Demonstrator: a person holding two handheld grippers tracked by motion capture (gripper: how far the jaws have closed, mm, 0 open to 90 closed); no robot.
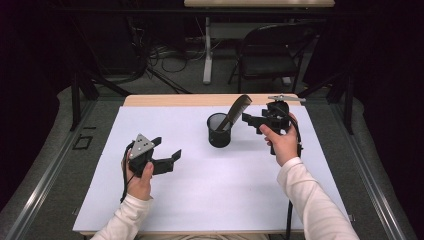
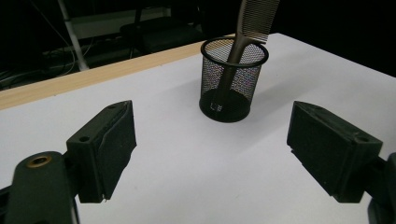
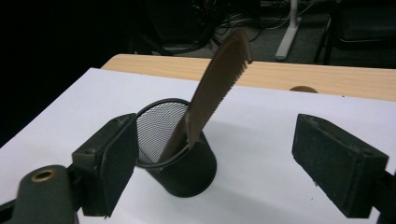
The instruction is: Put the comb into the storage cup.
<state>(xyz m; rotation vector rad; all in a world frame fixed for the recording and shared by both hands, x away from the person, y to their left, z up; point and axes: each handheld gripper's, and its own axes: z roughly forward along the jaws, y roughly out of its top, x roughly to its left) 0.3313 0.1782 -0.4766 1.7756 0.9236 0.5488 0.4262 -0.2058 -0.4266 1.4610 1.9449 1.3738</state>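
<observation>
Brown plastic comb (image 3: 218, 88): one item, stood handle-down in a black wire-mesh cup (image 3: 180, 154), leaning against the rim with the toothed end raised above it. It is seen just ahead of the right gripper (image 1: 256, 121), between and slightly beyond the jaws, touched by neither pad. It is judged light, thin and fairly stiff, with some flex along the length; the smooth faces may slip, and the teeth are likely the weakest part. A hold across the flat spine, below the teeth and above the cup rim, is judged best, with the pads laid on the two broad faces.

Mesh cup: one item, upright on the white table sheet (image 1: 215, 190), ahead of the left gripper (image 1: 167, 150) and well apart from it. It is judged light and easily tipped if the comb is drawn out at an angle.

Right gripper: jaws stand wide apart, nothing held; it is carried in the person's right hand (image 1: 282, 142) above the sheet, near the cup.

Left gripper: jaws stand wide apart, nothing held; it is carried low over the sheet with bare white surface between the pads (image 2: 116, 149).

Bare wooden table edge (image 3: 327, 77): seen beyond the sheet, past the cup.
</observation>
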